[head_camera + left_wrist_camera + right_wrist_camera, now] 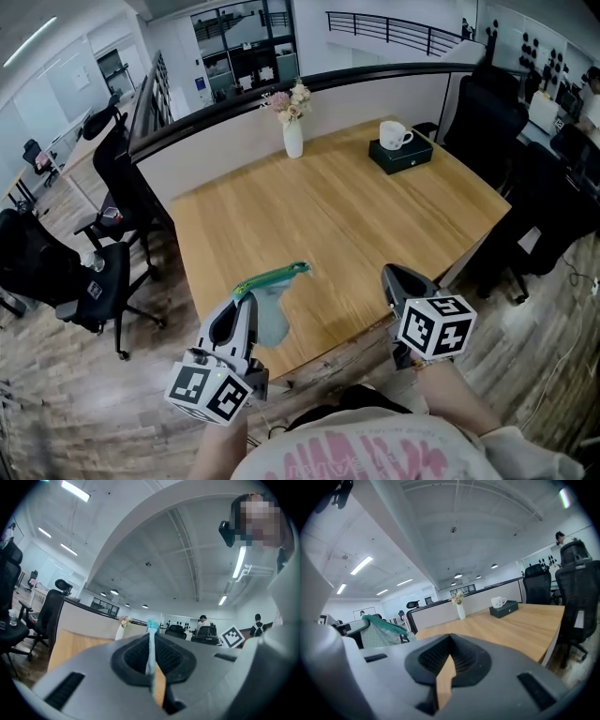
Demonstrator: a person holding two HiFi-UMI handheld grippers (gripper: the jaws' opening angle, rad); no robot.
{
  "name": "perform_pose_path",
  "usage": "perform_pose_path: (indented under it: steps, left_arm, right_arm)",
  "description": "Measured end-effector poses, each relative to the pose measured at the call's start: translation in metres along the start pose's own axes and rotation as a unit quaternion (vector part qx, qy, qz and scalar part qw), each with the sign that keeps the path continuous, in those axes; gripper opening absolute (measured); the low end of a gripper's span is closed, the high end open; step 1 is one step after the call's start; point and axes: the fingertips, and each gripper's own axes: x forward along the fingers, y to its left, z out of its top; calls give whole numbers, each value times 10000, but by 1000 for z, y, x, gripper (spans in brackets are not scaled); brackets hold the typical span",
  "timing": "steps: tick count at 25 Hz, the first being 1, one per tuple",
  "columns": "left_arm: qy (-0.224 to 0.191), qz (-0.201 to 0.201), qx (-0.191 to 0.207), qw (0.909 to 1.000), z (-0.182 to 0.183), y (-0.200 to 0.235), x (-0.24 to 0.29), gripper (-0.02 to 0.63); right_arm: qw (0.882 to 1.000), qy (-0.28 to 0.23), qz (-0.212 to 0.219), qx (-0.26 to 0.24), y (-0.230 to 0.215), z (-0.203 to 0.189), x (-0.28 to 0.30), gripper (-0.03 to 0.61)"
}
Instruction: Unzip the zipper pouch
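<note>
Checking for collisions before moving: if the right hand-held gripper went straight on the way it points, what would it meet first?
Probably the bare wooden table, since the shut, empty right hand-held gripper tilts slightly down over it; the vase stands farther along, though depth is unclear.

Centres on a light wooden table. Bears a white vase of flowers at the table's far edge, and a white mug on a black box near its far right corner. Backs onto a curved grey partition. Stands on grey-brown plank flooring, between black office chairs left and right of the table. Glows under ceiling strip lights.
</note>
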Motion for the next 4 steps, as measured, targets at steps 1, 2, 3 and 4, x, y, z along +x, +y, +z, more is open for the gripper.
perform_pose_path:
  steps: [1,2,3,4]
  left_arm:
    - [3,0,-10,10000,-1,0,0,8]
    - [8,-7,-15,10000,-1,0,1,8]
    - [13,-19,-16,10000,-2,0,1,8]
    - [18,-32,-15,10000,-2,-1,2,8]
  right_arm:
    - [10000,16,-15,5,-1,-1,0,-3]
    - [10000,29,-24,18,-1,-1,-1,-3]
    - [10000,38,-29,33,-2,-2,-2,-3]
    - [10000,46,-33,48,-2,-2,-2,-3]
